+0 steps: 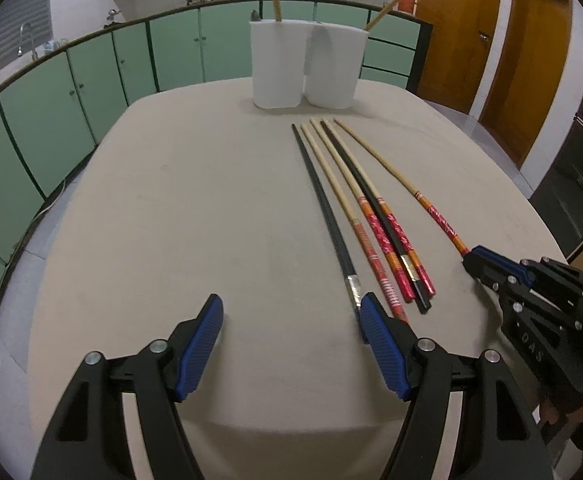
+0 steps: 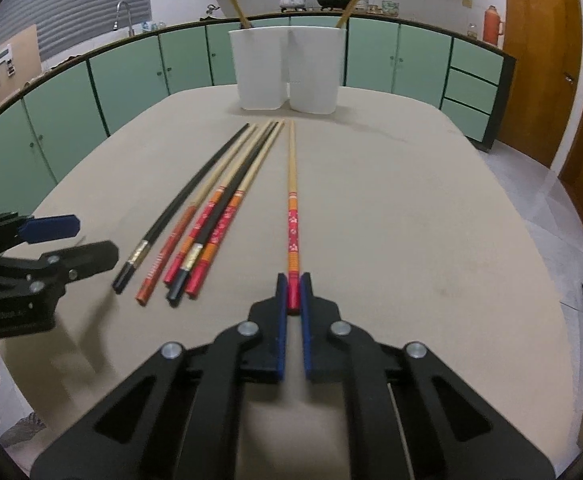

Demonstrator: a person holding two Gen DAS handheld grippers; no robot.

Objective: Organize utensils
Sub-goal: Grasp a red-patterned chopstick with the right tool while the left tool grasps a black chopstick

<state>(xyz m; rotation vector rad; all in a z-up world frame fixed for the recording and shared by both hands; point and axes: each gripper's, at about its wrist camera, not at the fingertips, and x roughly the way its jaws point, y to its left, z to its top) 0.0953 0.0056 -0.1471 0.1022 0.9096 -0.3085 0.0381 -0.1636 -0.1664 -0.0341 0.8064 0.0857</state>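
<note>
Right claw (image 2: 294, 292) pinches the lone chopstick (image 2: 292, 184) by its red end; its shaft points twelve o'clock toward the white holders (image 2: 287, 72). Left claw (image 1: 291, 344) gapes empty.

Green cabinets (image 2: 131, 68), wooden doors (image 1: 531, 60), beige table (image 1: 211, 200).

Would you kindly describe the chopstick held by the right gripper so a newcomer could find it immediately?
Start at the two white containers at the far end of the beige table; a row of chopsticks lies in front of them. The held chopstick lies alone to the right of the bunch of five, its red end pinched in the right gripper. It alone touches no other chopstick.
</note>
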